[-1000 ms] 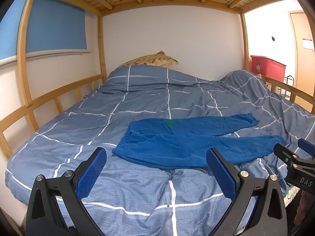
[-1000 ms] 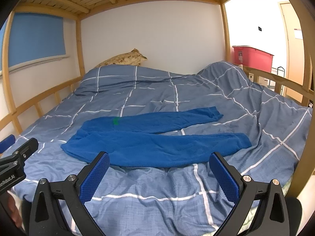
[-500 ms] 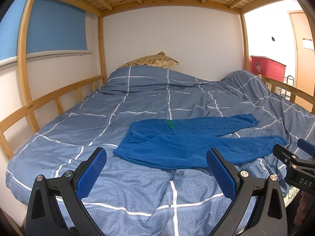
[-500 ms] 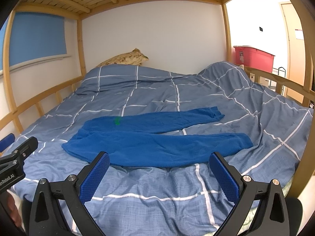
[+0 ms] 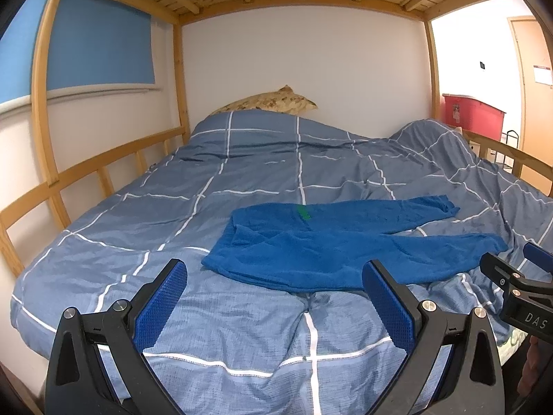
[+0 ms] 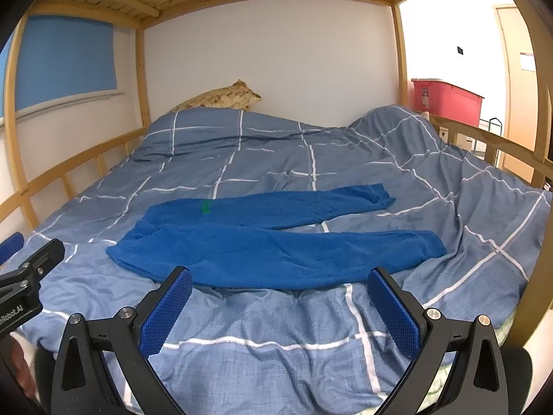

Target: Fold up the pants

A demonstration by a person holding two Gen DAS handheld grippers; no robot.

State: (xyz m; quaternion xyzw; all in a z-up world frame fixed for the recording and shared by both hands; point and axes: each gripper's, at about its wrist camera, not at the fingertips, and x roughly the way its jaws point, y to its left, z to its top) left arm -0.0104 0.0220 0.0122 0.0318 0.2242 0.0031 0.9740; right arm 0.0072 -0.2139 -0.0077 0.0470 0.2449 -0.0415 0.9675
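Blue pants (image 5: pixel 331 242) lie flat mid-frame on the bed (image 5: pixel 242 180), legs pointing right. Both tongs, left (image 5: pixel 273 297) and right (image 6: pixel 280 302), hover released, empty. Soft, light, limp fleece: pinch waistband and cuffs.

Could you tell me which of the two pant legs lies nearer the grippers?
The front leg, the longer-looking one ending at the right cuff; the other leg lies behind it, toward the pillow.
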